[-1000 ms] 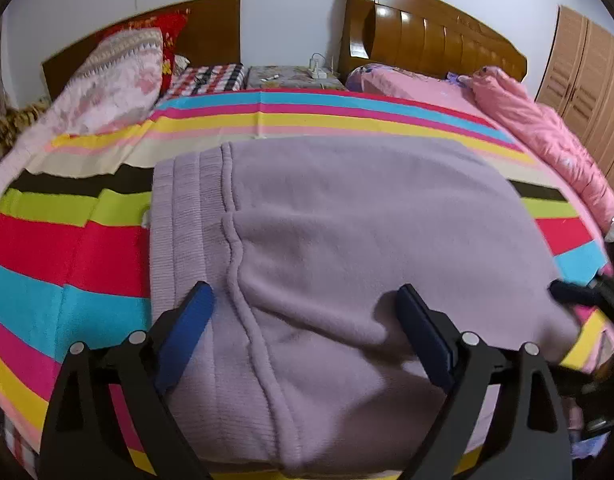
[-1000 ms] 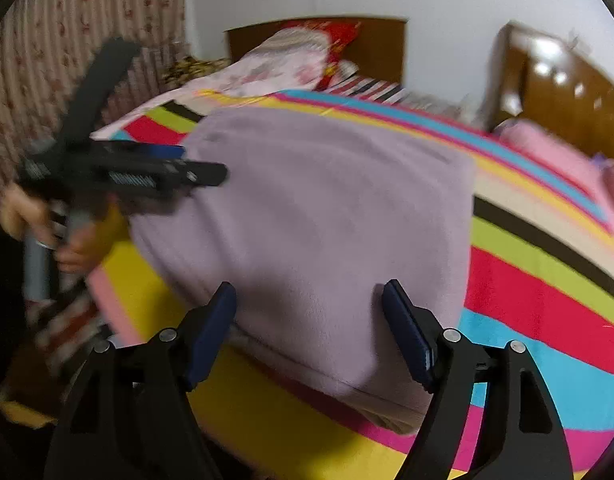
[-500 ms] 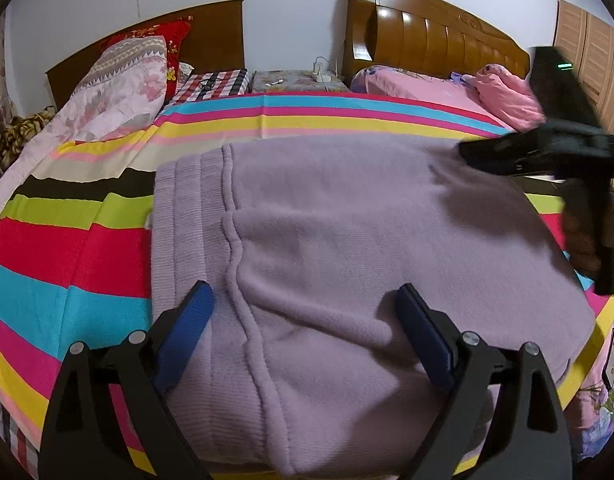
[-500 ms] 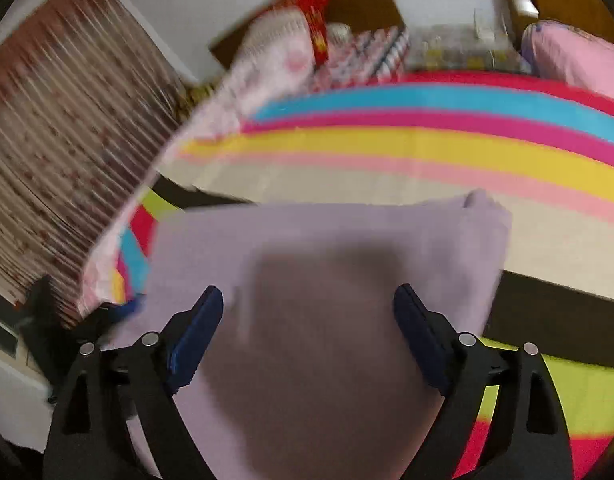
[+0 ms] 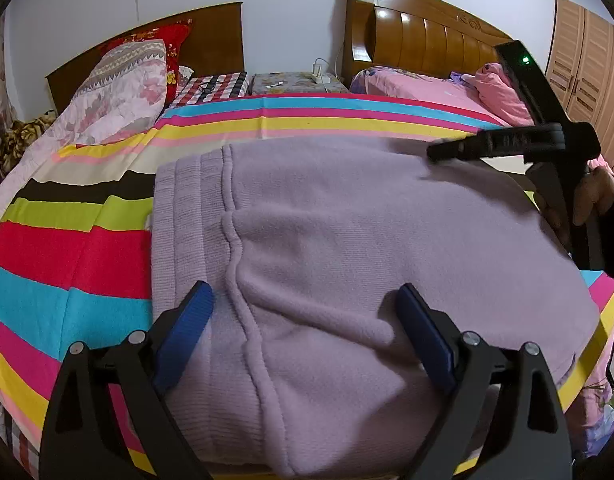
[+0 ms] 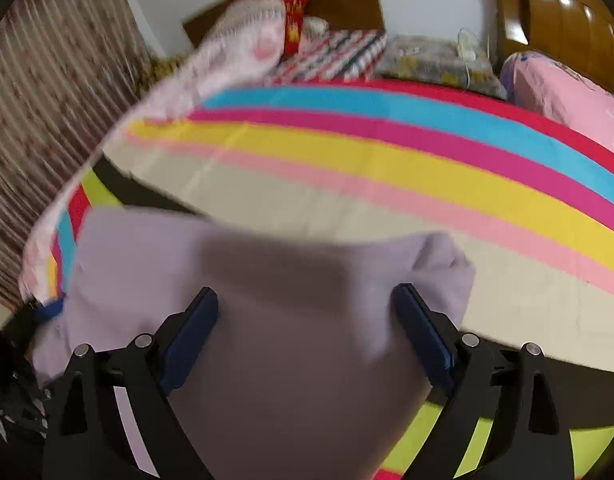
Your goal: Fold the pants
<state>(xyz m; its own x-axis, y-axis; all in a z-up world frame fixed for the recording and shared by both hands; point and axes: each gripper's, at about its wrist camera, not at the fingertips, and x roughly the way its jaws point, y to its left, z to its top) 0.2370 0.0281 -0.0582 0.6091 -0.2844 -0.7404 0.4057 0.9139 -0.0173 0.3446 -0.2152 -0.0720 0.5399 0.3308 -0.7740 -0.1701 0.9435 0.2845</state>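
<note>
Lilac fleece pants [image 5: 347, 240] lie folded on the striped bedspread [image 5: 67, 248], ribbed waistband to the left. My left gripper [image 5: 303, 328] is open, its blue pads just above the near part of the pants. My right gripper [image 6: 307, 328] is open over the far right part of the pants [image 6: 267, 280], near their corner; it also shows in the left wrist view [image 5: 507, 146], held by a hand at the right edge. The right wrist view is blurred.
Pillows [image 5: 123, 92] and a wooden headboard [image 5: 167, 40] lie at the far left. A second bed with pink bedding [image 5: 427, 88] and a nightstand [image 5: 299, 80] stand behind. A wardrobe [image 5: 587, 60] is at the right. A patterned curtain [image 6: 47, 100] hangs left.
My right gripper has swung from the near right edge of the pants up and over to their far right part. My left gripper has stayed in place, open.
</note>
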